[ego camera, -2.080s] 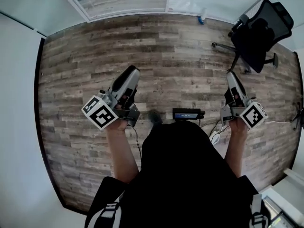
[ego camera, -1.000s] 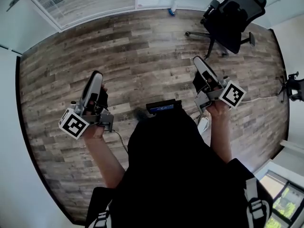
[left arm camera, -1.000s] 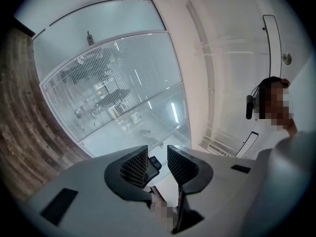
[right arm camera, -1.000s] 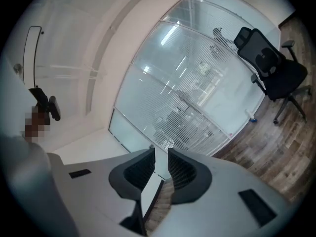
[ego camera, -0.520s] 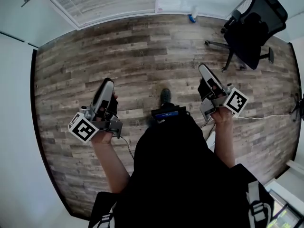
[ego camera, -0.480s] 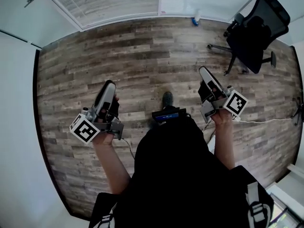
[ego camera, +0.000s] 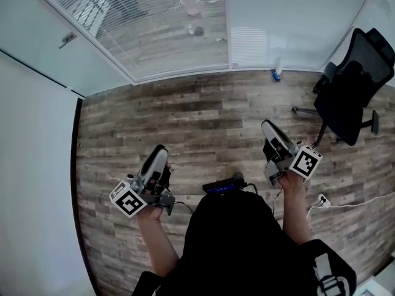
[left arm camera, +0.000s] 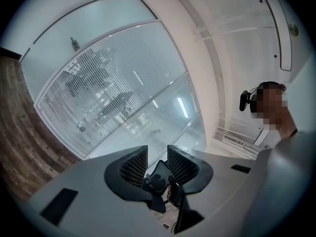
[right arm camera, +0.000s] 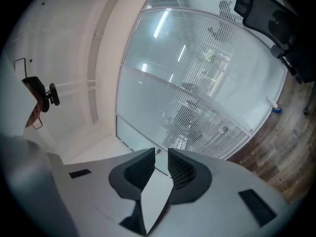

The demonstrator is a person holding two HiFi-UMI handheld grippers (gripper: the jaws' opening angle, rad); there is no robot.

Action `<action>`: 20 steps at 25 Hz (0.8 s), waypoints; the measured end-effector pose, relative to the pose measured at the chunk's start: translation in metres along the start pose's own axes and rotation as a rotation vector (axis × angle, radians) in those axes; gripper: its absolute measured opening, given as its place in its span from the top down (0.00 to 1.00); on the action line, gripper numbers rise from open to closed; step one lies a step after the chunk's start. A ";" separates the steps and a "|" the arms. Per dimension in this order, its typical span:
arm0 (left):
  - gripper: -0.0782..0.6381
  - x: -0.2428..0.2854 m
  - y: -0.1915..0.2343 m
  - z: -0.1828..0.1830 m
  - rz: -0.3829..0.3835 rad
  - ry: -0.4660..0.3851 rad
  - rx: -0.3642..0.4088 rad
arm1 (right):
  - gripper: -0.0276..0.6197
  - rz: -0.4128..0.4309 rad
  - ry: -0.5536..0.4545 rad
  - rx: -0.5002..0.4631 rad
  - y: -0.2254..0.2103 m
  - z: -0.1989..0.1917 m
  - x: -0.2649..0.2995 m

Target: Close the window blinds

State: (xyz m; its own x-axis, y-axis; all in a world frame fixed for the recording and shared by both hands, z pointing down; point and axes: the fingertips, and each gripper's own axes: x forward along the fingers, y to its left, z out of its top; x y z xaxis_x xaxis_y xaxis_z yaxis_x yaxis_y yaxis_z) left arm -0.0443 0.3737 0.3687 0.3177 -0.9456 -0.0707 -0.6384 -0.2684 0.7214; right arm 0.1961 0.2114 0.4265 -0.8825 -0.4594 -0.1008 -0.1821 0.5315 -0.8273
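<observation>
Left gripper [left arm camera: 157,152]: the jaws stand a narrow gap apart and hold nothing. A dark shape shows far past the gap, too small for me to name.
Right gripper [right arm camera: 161,154]: the jaws are also only a slit apart and empty. Just the window frame shows beyond them.
How they are held: one in each hand, out in front of the person over the wood floor [ego camera: 203,113]. Both point toward the glass wall and are well apart from each other.
Blinds [ego camera: 154,23]: thin horizontal slats cover the big pane ahead and to the left. The slats are open enough that shapes show through. They are well beyond both grippers and neither touches them.
Office chair [ego camera: 350,82]: black, standing to the right near the wall.
Small blue thing [ego camera: 276,75]: on the floor at the foot of the wall, between the blinds and the chair.
White cable [ego camera: 364,203]: lies across the floor at the right.
</observation>
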 end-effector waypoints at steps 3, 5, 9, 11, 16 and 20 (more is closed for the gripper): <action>0.72 0.019 0.007 0.001 0.010 0.017 -0.005 | 0.86 -0.014 0.006 0.017 -0.021 0.010 0.008; 0.72 0.034 0.014 0.005 0.013 0.024 -0.007 | 0.86 -0.028 0.003 0.023 -0.031 0.016 0.011; 0.72 0.066 0.032 0.012 -0.003 0.046 -0.019 | 0.86 -0.051 0.007 0.026 -0.052 0.023 0.022; 0.72 0.084 0.045 0.016 -0.019 0.061 -0.032 | 0.86 -0.073 0.011 0.005 -0.061 0.028 0.032; 0.72 0.135 0.093 0.043 -0.094 0.078 -0.074 | 0.86 -0.131 0.010 -0.080 -0.077 0.046 0.082; 0.72 0.175 0.130 0.088 -0.151 0.082 -0.093 | 0.86 -0.188 -0.016 -0.137 -0.080 0.066 0.131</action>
State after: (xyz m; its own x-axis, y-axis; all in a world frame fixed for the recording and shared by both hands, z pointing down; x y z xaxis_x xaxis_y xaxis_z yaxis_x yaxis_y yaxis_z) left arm -0.1335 0.1570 0.3895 0.4630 -0.8769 -0.1292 -0.5129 -0.3839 0.7678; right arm 0.1234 0.0611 0.4428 -0.8206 -0.5702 0.0378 -0.4004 0.5265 -0.7500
